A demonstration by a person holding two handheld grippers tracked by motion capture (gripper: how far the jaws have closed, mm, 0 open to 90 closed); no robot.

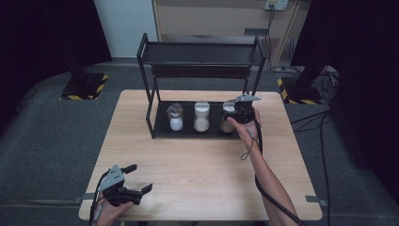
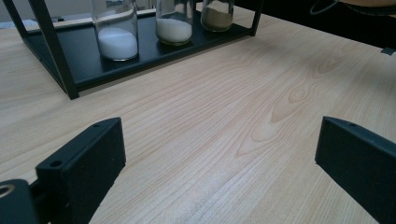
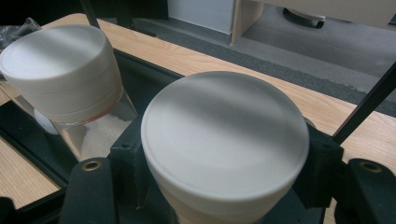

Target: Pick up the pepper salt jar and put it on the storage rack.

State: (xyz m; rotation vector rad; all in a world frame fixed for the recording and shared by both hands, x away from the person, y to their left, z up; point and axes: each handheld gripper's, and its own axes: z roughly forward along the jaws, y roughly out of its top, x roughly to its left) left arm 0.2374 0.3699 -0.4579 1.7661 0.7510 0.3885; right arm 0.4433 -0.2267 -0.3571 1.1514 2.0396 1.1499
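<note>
The right gripper (image 1: 241,112) is clenched on the lid (image 3: 224,140) of the brown jar (image 1: 227,123), which stands at the right end of the rack's (image 1: 155,127) bottom shelf, next to the middle jar (image 1: 201,117). Whether the jar's base already rests on the shelf is hard to tell from above. To do this well, keep the jar upright, hold it apart from the middle jar and the rack's post (image 1: 247,87), and move it straight, without tilting. The left gripper (image 1: 139,179) rests near the table's (image 1: 197,165) front edge, jaws wide apart, holding nothing
</note>
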